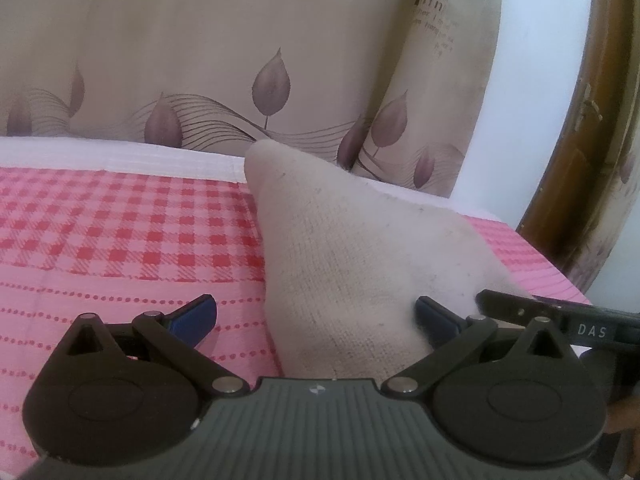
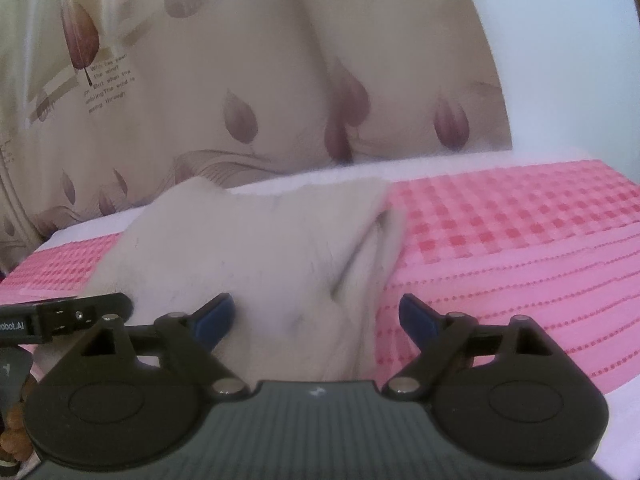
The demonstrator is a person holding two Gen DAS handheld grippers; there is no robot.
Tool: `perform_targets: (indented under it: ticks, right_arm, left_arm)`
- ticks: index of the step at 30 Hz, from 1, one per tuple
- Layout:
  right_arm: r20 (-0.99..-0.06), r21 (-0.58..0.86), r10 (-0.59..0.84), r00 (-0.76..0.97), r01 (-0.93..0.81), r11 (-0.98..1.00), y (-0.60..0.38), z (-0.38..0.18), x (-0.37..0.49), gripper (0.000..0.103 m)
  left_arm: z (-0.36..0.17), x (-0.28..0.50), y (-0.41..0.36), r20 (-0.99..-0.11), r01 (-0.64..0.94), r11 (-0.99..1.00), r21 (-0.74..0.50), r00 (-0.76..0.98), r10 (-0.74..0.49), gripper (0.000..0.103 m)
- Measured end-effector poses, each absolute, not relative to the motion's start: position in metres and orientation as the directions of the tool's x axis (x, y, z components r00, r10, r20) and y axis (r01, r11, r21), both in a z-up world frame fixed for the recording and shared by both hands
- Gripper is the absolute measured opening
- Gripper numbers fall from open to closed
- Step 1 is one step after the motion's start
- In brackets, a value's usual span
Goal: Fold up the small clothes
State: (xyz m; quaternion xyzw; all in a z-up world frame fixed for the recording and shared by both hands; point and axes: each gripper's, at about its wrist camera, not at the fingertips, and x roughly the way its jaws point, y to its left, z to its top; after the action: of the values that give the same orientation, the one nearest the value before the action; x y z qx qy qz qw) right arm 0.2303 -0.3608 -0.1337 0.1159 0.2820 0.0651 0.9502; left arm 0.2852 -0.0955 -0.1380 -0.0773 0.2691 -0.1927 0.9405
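Observation:
An off-white knitted sock [image 1: 352, 248] lies bunched on the pink checked cloth [image 1: 120, 232] and rises to a peak at its far end. My left gripper [image 1: 316, 316] stands open around its near end; the right blue pad [image 1: 436, 316] touches the knit and the left pad is clear of it. In the right wrist view the same sock [image 2: 256, 248] shows a fold with a hollow on its right side. My right gripper [image 2: 316, 316] is open, the sock's near end lying between its fingers, closer to the left pad [image 2: 216, 316]. Each gripper shows at the edge of the other's view.
The pink cloth [image 2: 520, 240] covers a white-edged surface [image 1: 120, 152]. A beige curtain with leaf print [image 1: 272, 84] hangs close behind its far edge. A white wall and a wooden door frame [image 1: 580, 160] stand at the right.

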Motion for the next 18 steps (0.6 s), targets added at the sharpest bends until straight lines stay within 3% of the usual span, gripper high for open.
perform_targets:
  ticks: [5, 18]
  right_arm:
    - [-0.550, 0.286, 0.231, 0.803, -0.079, 0.955, -0.362, -0.138, 0.237, 0.098]
    - [-0.572, 0.330, 0.268, 0.775, -0.082, 0.941, -0.364, -0.142, 0.242, 0.103]
  left_arm:
    - [-0.139, 0.287, -0.095, -0.487, 0.316, 0.916, -0.246, 0.777, -0.399, 0.103]
    - [-0.143, 0.295, -0.088, -0.502, 0.308, 0.896, -0.320, 0.747, -0.436, 0.103]
